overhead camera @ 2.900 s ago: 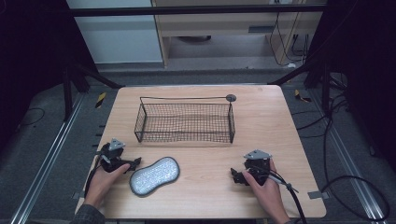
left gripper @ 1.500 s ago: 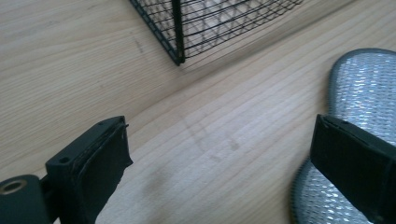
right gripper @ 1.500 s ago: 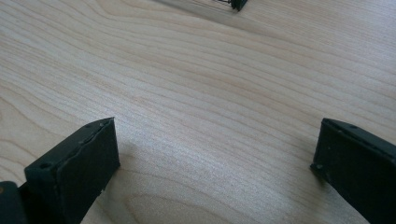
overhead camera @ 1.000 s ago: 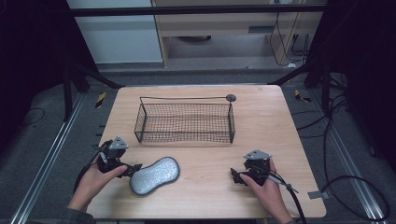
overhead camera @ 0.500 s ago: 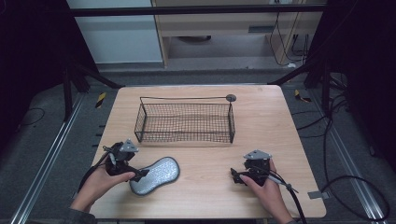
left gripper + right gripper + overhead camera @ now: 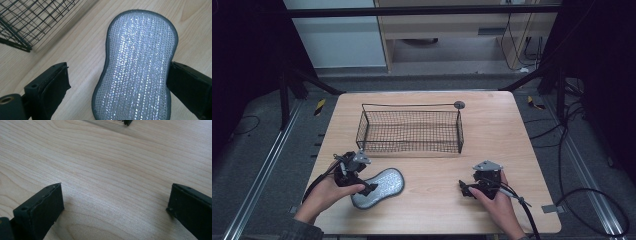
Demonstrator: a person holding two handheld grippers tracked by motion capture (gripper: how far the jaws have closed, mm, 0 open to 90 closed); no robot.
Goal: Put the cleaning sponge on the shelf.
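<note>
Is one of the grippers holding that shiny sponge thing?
Not yet. The left gripper has its open jaws around the near end of the silver sponge lying on the table, without squeezing it. The right gripper is open with nothing between its jaws.

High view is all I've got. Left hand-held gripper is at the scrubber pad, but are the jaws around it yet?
Observer: In the left gripper view the silver scrubber pad lies flat between the open jaws of the left hand-held gripper; one jaw meets its edge, the other stands clear with bare table between.
Operator: Right one holding anything?
Observer: No. The right hand-held gripper has its jaws wide open, with bare wood between them.
Operator: Pad surface?
Observer: A glittery woven mesh with a dark stitched rim, peanut-shaped.
</note>
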